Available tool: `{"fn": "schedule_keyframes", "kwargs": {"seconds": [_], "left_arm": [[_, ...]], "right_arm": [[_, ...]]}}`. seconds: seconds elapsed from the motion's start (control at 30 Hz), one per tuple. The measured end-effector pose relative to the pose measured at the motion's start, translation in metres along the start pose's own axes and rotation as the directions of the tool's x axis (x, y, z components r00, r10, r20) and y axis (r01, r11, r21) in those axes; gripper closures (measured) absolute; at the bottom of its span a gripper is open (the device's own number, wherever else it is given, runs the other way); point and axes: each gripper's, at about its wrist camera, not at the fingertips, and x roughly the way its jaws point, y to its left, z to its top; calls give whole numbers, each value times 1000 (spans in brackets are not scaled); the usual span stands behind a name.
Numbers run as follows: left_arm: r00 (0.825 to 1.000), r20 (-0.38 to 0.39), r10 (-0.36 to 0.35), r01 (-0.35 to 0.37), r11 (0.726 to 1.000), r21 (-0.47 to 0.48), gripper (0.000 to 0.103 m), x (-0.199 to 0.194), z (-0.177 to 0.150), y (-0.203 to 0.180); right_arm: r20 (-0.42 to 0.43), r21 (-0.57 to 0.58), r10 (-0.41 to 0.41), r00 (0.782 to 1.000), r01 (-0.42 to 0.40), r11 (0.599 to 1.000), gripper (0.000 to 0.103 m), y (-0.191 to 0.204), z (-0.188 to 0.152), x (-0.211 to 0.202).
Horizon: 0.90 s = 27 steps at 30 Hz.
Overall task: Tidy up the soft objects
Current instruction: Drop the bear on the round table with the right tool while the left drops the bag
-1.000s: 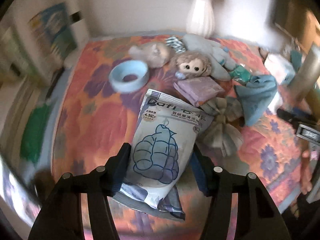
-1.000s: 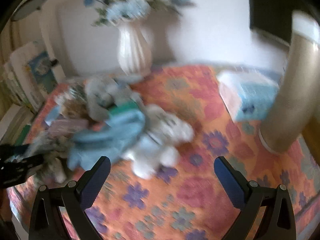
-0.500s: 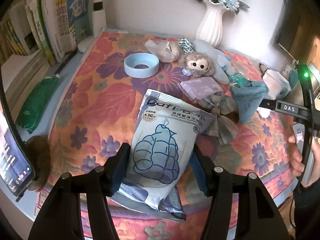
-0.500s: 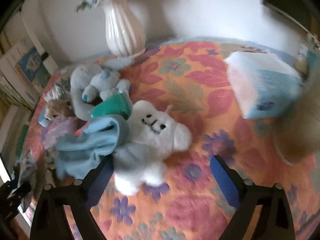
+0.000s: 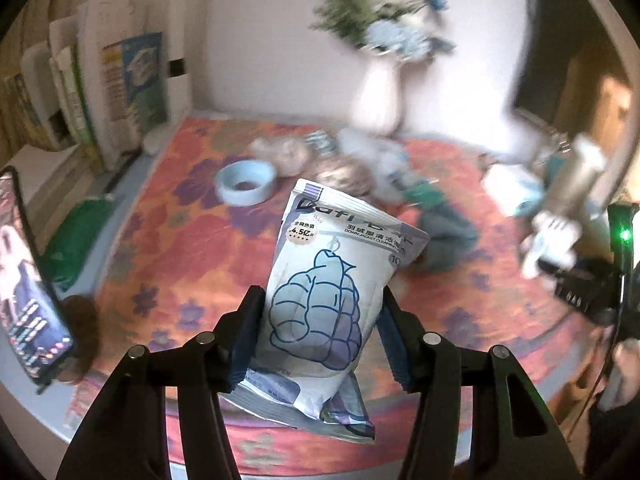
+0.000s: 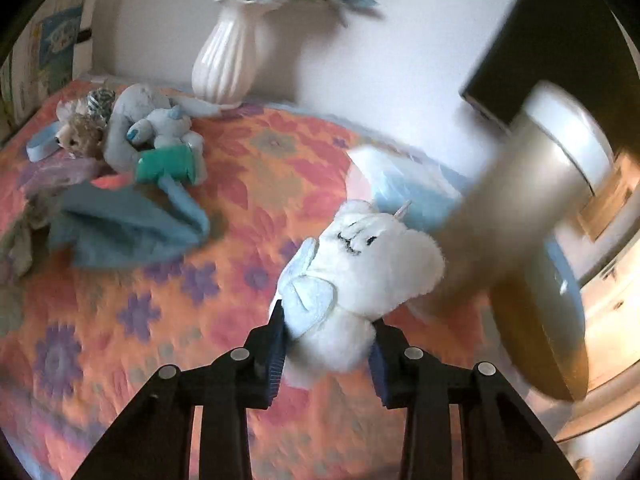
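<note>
My left gripper (image 5: 320,320) holds a white and lilac wipes pack (image 5: 336,248) with a down-jacket drawing, lifted above the floral cloth (image 5: 168,264). Its jaws are closing a little, pads on both edges of the pack. In the right wrist view my right gripper (image 6: 328,332) has its jaws closing on a white plush toy (image 6: 372,256) with a stitched face, squeezed at its lower body and raised off the cloth. The left wrist view shows that plush (image 5: 552,240) blurred at the far right. A blue towel (image 6: 128,232), a grey-blue plush (image 6: 156,128) and a brown-haired doll (image 6: 78,134) lie in a heap.
A white vase (image 6: 226,60) with flowers stands by the back wall. A tissue box (image 6: 400,184) and a tall metallic cylinder (image 6: 532,208) stand close behind the white plush. A blue bowl (image 5: 245,182), a green pack (image 5: 76,236), books (image 5: 100,92) and a phone (image 5: 24,280) are at the left.
My right gripper went from wide open to shut on the white plush and carried it right, away from the blue towel. My left gripper rose with the pack.
</note>
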Motion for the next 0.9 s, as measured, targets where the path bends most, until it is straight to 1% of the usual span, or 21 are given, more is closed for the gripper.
{"fn": "schedule_keyframes", "kwargs": {"seconds": [0.07,0.13,0.17,0.23,0.3,0.4,0.43,0.53,0.57,0.6,0.67,0.77,0.83,0.9], "left_arm": [[999,12,-31,30,999,16,50,-5,0,-11],[997,20,-72,71,997,40,50,-11,0,-27],[996,21,-90,89,995,48,50,-13,0,-35],[990,22,-138,136,987,81,50,-18,0,-55],[986,18,-167,163,979,122,50,-22,0,-76],[974,15,-227,218,951,217,50,-27,2,-122],[967,14,-253,242,938,246,50,-29,4,-138],[942,0,-335,315,888,336,50,-33,11,-190],[929,-6,-370,345,862,371,50,-33,14,-214],[919,-12,-393,366,844,392,50,-33,16,-230],[895,-33,-444,413,801,434,50,-30,23,-268],[872,-43,-487,446,756,480,50,-22,31,-313],[868,-37,-496,444,740,505,50,-13,37,-348],[868,-37,-496,444,739,508,50,-2,43,-375]], "right_arm": [[-8,96,138,990,-136,986,68,-21,-13,-6],[13,166,244,970,-242,956,68,-38,-23,-12],[27,193,278,960,-278,941,68,-44,-29,-17],[45,223,295,954,-298,928,68,-55,-33,-24],[61,246,285,957,-291,925,68,-65,-36,-34],[102,278,264,959,-283,918,68,-89,-40,-50],[115,291,251,961,-274,916,68,-100,-40,-56],[146,345,192,970,-232,909,68,-137,-42,-74],[153,366,175,973,-221,904,68,-151,-44,-80],[159,389,159,974,-210,897,68,-164,-45,-82],[178,440,132,975,-198,876,68,-194,-48,-87],[189,507,86,978,-172,845,68,-235,-49,-87],[192,554,63,979,-162,817,68,-260,-47,-83],[190,606,52,981,-158,779,68,-287,-45,-73]]}}
